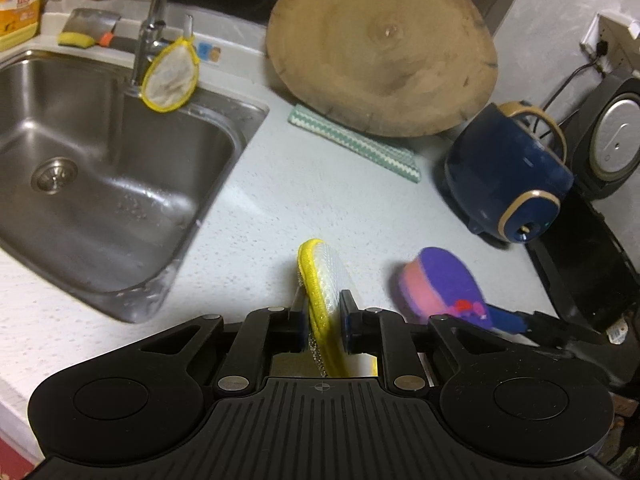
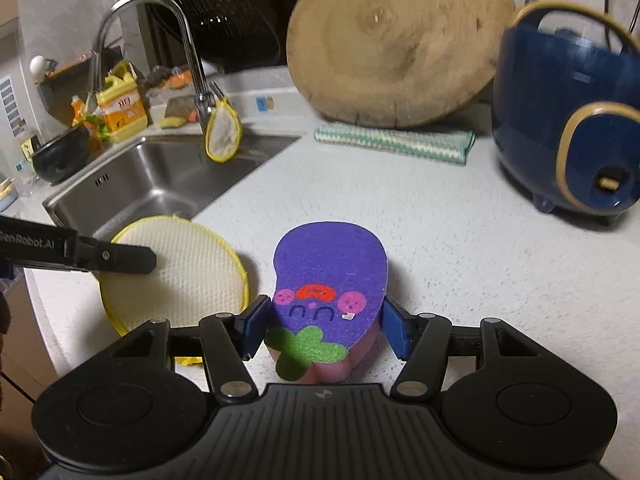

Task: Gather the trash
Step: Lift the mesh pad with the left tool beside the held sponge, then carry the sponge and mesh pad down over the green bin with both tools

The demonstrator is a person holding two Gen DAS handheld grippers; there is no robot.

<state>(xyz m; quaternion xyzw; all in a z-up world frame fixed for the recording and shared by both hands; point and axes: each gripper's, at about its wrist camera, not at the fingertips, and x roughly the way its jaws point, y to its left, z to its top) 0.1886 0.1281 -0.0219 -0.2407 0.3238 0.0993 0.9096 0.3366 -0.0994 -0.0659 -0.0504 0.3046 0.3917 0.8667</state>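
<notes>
A round white mesh scrub pad with a yellow rim (image 1: 320, 268) stands on edge between the pads of my left gripper (image 1: 323, 300), which is shut on it just above the white counter (image 1: 280, 184). In the right wrist view the same pad (image 2: 180, 272) shows flat-on, with a left finger (image 2: 100, 256) across it. A purple sponge with a cartoon face and a pink underside (image 2: 328, 264) sits between the blue pads of my right gripper (image 2: 326, 320), which is shut on its near end. From the left wrist view the purple sponge (image 1: 440, 280) lies to the right of the pad.
A steel sink (image 1: 100, 184) with a faucet (image 1: 154, 32) lies to the left; another yellow-rimmed pad (image 1: 172, 76) hangs on the faucet. A round wooden board (image 1: 380, 48) leans at the back over a striped cloth (image 1: 356, 144). A blue cooker (image 2: 568, 120) stands right.
</notes>
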